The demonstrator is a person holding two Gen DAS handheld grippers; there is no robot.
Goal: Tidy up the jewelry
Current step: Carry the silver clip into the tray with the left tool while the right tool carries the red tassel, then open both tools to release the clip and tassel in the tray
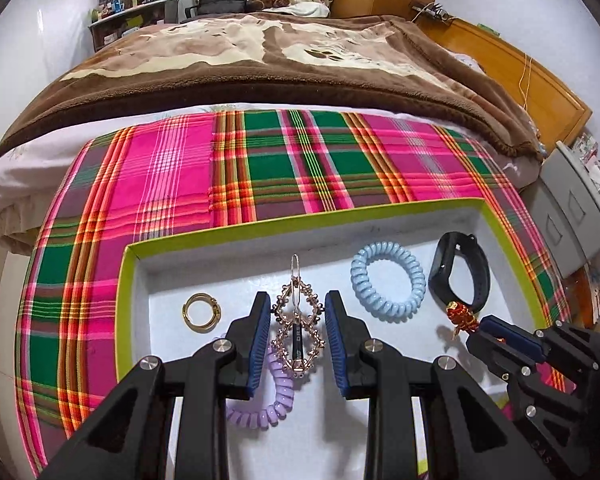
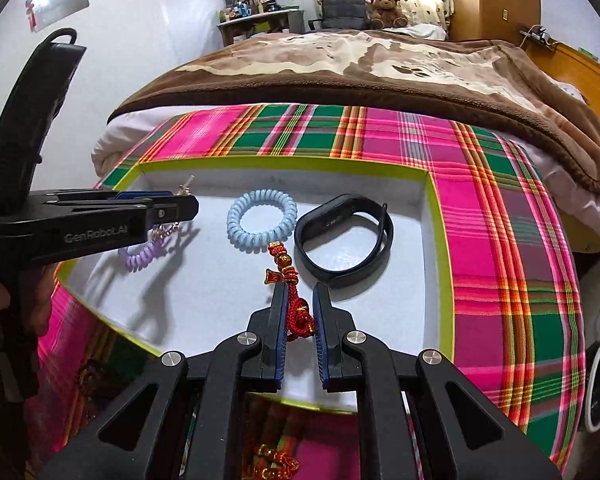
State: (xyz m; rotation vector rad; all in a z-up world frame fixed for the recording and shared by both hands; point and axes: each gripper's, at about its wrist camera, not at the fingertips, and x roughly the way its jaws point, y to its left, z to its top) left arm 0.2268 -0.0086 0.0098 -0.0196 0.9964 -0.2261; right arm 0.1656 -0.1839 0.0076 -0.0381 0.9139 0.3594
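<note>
A white tray with a lime green rim (image 1: 300,219) (image 2: 440,240) lies on a plaid cloth. In it are a gold ring (image 1: 201,312), a light blue coil band (image 1: 388,282) (image 2: 261,222), a black wristband (image 1: 462,268) (image 2: 344,236) and a purple coil band (image 1: 266,400) (image 2: 142,256). My left gripper (image 1: 298,316) is shut on a rose-gold hair clip (image 1: 298,332), held over the tray. My right gripper (image 2: 300,304) is shut on a red knotted charm with gold beads (image 2: 288,276) (image 1: 462,316), beside the wristband.
The plaid cloth (image 1: 180,176) (image 2: 500,208) covers the bed end. A brown blanket (image 1: 260,60) lies beyond it. A grey drawer unit (image 1: 572,216) stands to the right. Another red and gold charm (image 2: 272,460) lies on the cloth before the tray.
</note>
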